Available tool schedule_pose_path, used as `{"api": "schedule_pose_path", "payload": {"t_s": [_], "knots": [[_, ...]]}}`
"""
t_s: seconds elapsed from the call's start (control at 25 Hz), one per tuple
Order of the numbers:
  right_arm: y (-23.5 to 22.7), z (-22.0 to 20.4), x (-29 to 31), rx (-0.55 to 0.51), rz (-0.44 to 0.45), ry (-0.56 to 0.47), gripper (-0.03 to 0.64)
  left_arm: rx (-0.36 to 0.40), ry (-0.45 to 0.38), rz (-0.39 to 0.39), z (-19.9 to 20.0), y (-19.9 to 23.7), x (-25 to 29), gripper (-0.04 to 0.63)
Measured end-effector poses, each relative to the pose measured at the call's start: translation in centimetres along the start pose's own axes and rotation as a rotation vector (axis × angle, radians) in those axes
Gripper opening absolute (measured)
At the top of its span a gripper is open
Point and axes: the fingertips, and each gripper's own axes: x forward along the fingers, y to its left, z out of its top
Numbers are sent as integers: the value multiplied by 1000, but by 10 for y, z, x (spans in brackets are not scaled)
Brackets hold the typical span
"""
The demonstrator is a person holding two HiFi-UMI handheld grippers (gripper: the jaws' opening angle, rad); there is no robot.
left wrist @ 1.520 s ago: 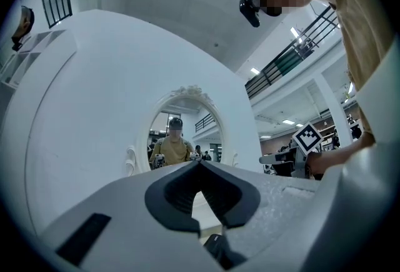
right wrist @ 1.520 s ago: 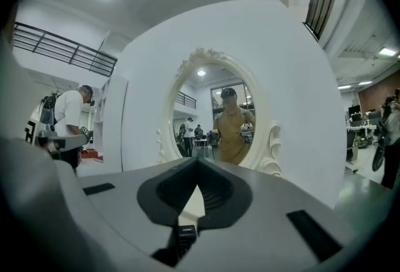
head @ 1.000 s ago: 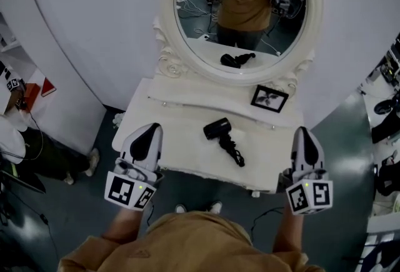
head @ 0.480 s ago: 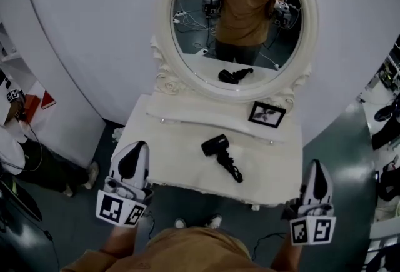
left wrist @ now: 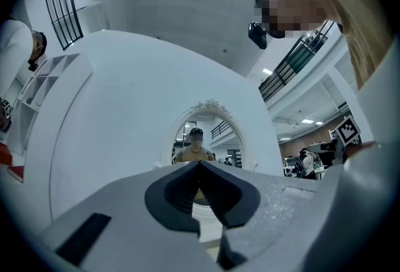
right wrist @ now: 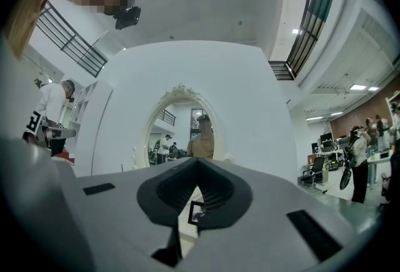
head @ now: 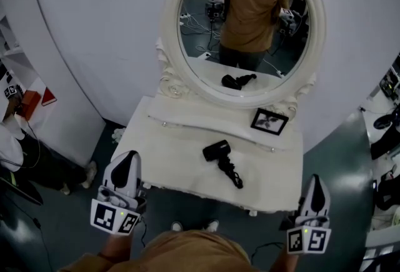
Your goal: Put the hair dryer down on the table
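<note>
Dryer [head: 217, 152]: lying near the middle of the bench [head: 181, 161], cord [head: 232, 172] trailing toward the front edge, nothing touching it.
Change: both tongs have been drawing back off the bench toward the person while the dryer is staying put, so the task is looking done.
Left tongs [head: 127, 157]: tips pressed together, gripping nothing, off the front left corner.
Right tongs [head: 315, 181]: closed tight, empty, off the front right corner.
Head view alone: showing the dryer.
Gripper views alone: showing the tips meeting, the mirror [left wrist: 203, 139] beyond.
</note>
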Motion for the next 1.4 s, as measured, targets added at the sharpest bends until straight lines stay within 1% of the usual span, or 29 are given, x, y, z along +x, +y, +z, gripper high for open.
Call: {"api": "schedule_pose_path", "payload": {"t_s": [0.24,0.6,0.84,1.08,1.4], "knots": [[7,-3,8,4,4,10,3,1,-1,-2,1,4,0,3],[10,0,14,17,4,8,4,-1,-11,-31,5,3,9,3],[11,-7,15,18,1,31,3,-7,2,-42,-1,1,12,3],[12,-13,18,13,10,41,3,-11,13,-38,-7,1,13,3],[19,-15,21,21,22,38,3,-14,0,-36,-6,0,12,3]]}}
